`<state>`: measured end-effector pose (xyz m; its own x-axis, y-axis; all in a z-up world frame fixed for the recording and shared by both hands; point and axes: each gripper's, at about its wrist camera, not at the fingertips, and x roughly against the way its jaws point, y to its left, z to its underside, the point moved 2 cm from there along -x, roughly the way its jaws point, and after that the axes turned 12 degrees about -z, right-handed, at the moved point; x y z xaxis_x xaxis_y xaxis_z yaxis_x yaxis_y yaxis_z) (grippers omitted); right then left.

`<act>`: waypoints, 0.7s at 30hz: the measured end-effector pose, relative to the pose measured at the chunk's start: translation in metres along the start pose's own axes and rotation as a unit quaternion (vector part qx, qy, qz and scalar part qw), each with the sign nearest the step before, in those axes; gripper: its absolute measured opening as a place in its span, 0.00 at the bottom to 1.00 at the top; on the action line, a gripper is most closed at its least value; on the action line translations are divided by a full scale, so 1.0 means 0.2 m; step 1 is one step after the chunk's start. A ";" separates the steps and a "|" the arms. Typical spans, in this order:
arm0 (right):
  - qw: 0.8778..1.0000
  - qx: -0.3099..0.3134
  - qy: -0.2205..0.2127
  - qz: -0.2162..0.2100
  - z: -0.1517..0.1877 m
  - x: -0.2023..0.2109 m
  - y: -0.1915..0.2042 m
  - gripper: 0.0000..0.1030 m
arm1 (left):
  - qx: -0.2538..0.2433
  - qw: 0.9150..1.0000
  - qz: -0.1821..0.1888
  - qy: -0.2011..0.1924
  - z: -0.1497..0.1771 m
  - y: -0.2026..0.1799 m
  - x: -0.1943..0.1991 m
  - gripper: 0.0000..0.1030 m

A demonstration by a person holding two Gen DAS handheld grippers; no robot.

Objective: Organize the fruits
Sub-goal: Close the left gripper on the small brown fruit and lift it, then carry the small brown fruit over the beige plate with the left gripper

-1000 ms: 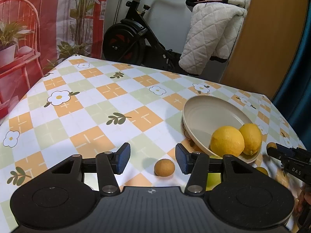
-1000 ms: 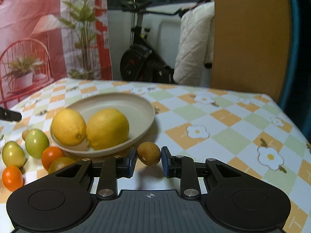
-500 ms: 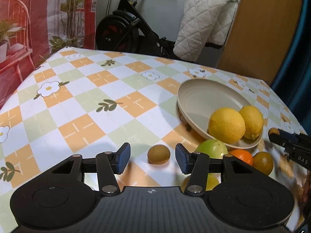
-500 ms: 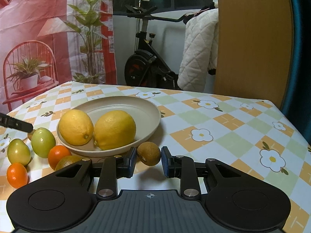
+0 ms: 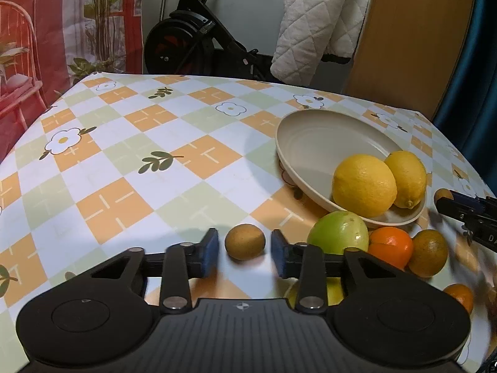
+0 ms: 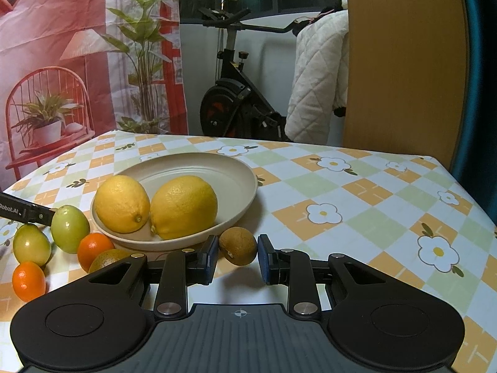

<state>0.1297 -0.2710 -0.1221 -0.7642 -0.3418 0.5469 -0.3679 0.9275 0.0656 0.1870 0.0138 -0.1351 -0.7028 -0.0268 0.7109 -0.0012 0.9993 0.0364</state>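
A beige plate [image 5: 313,136] [image 6: 230,171] holds two lemons [image 5: 364,185] [image 6: 184,207]. In the left wrist view a brown kiwi [image 5: 245,241] lies on the tablecloth between the pads of my left gripper [image 5: 244,253]; small gaps show on both sides. In the right wrist view my right gripper [image 6: 237,255] is shut on a second brown kiwi [image 6: 238,245] and holds it just above the cloth, beside the plate's near rim. The right gripper's tip also shows at the right edge of the left wrist view [image 5: 466,208].
Loose fruit lies by the plate's edge: green fruits [image 6: 70,224] [image 5: 338,233], oranges [image 6: 93,250] [image 5: 389,245] and a brownish-green fruit [image 5: 428,251]. An exercise bike [image 6: 239,102] and a quilted cover [image 6: 320,84] stand beyond the table's far edge.
My left gripper moved forward around the kiwi on the cloth and its jaws narrowed. My right gripper rose slightly with its kiwi still held.
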 end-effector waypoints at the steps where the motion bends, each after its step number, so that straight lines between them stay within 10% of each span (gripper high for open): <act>1: 1.000 0.000 0.001 -0.001 0.00 0.00 0.00 0.24 | 0.001 1.000 0.002 0.000 0.00 0.00 0.00 0.29; 21: 1.000 -0.008 -0.003 -0.003 0.00 0.00 0.02 0.24 | 0.007 0.999 0.022 -0.025 -0.06 0.00 0.07 0.29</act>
<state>0.1274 -0.2673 -0.1215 -0.7646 -0.3486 0.5421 -0.3648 0.9275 0.0818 0.1862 0.0125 -0.1167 -0.7370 0.0188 0.6757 0.0211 0.9998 -0.0048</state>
